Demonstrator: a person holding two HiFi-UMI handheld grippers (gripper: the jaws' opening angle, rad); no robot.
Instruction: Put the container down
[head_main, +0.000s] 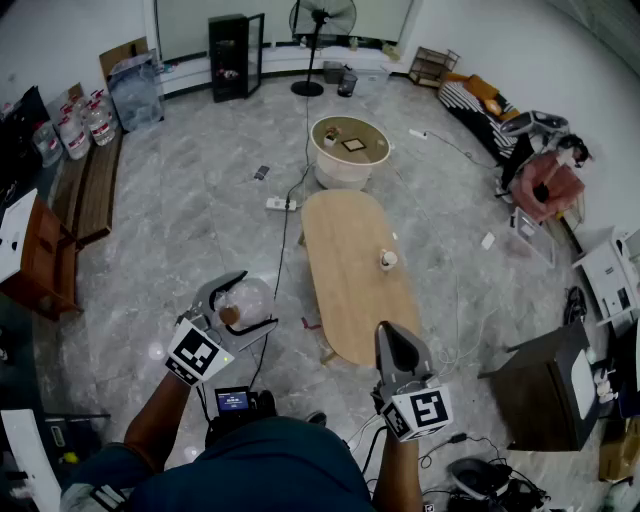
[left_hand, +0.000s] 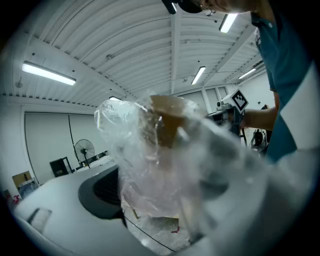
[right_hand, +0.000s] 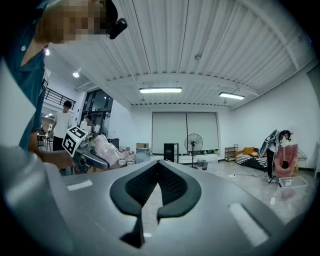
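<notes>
A clear crinkled plastic container (head_main: 243, 303) with something brown inside sits between the jaws of my left gripper (head_main: 255, 298), held in the air above the floor, left of the long wooden table (head_main: 345, 290). In the left gripper view the container (left_hand: 155, 160) fills the space between the jaws and both press on it. My right gripper (head_main: 390, 335) is shut and empty, pointing over the near end of the table. In the right gripper view its fingertips meet (right_hand: 159, 164), and the left gripper with the container (right_hand: 107, 147) shows at the left.
A small cup (head_main: 388, 260) stands on the long table. Beyond it is a round white table (head_main: 349, 150), with a power strip (head_main: 280, 204) and cable on the marble floor. A dark cabinet (head_main: 545, 385) stands at the right and benches (head_main: 85, 190) at the left.
</notes>
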